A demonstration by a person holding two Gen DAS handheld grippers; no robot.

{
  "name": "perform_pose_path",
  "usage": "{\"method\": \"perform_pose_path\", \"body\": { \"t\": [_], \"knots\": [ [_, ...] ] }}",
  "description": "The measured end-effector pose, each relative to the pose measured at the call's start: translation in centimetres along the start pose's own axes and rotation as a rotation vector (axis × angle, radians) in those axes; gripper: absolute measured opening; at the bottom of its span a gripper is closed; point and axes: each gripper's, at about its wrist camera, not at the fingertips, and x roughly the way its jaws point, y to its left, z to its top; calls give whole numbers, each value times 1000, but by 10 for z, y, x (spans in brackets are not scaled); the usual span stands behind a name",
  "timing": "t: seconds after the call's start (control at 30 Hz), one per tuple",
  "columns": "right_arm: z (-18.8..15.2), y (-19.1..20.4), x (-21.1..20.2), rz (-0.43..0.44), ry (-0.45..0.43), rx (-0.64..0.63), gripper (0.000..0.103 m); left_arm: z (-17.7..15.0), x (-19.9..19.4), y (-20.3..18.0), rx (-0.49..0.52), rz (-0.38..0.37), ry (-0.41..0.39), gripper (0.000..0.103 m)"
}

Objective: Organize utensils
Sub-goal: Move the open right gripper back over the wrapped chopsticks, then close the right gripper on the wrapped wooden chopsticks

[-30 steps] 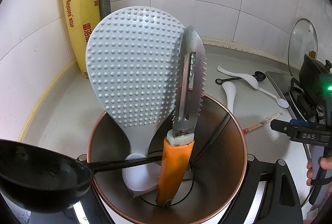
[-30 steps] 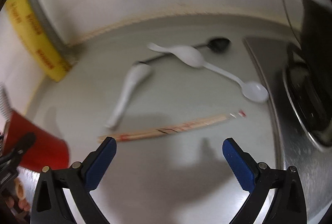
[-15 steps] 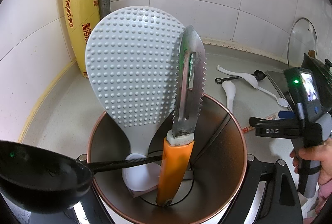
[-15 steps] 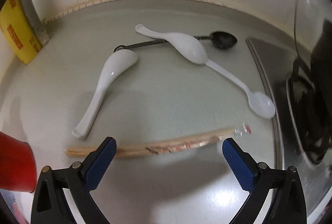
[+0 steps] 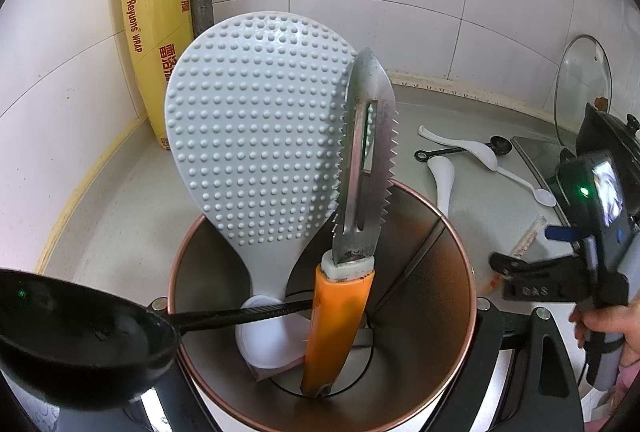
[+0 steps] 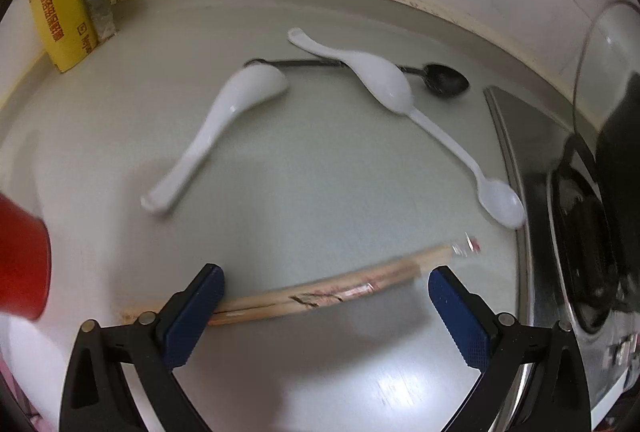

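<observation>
Two grippers share the work: the left gripper (image 5: 320,384) is clamped, jaws drawn in, on the red holder (image 5: 320,312), a copper-rimmed cup kept steady at the near edge of the counter (image 6: 300,171), probably so it cannot tip as pieces drop in. Standing in the holder are the dotted rice paddle (image 5: 256,135), the orange-handled peeler (image 5: 352,232) and a black ladle (image 5: 80,336) whose bowl hangs over the rim. Loose on the counter lie two white soup spoons (image 6: 224,123), a thin white plastic spoon (image 6: 480,183), a black measuring spoon (image 6: 444,79) and wrapped chopsticks (image 6: 320,292). The right gripper (image 6: 326,312) has its blue fingers (image 6: 196,308) spread wide and empty, straddling the chopsticks, likely the next pick. Compared with a second ago, the right gripper has come down and closer, so the chopsticks now sit between its fingers; the holder has not shifted
</observation>
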Motion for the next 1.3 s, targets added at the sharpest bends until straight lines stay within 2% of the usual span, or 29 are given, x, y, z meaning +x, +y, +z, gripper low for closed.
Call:
{"method": "perform_pose_path", "body": {
  "t": [0.2,0.4,0.67,0.77,0.83,0.87,1.13,1.3],
  "knots": [
    [-23,-33,-3,17,29,96,103,0,0,1,2,-2,0,90],
    [-32,-68,0,44,37,208,103,0,0,1,1,0,0,90],
    [-22,-74,0,144,3,262,101,0,0,0,-1,1,0,90],
    [-16,-73,1,144,-11,267,95,0,0,1,0,1,0,90],
    [-12,-76,2,143,-28,264,83,0,0,1,0,0,1,90],
    [-9,-76,3,144,-36,254,81,0,0,1,0,0,1,90],
    [-6,-56,-3,272,-66,189,48,-1,2,2,2,1,6,90],
    [1,-44,-2,244,-57,134,45,-1,3,2,2,1,8,90]
  ]
}}
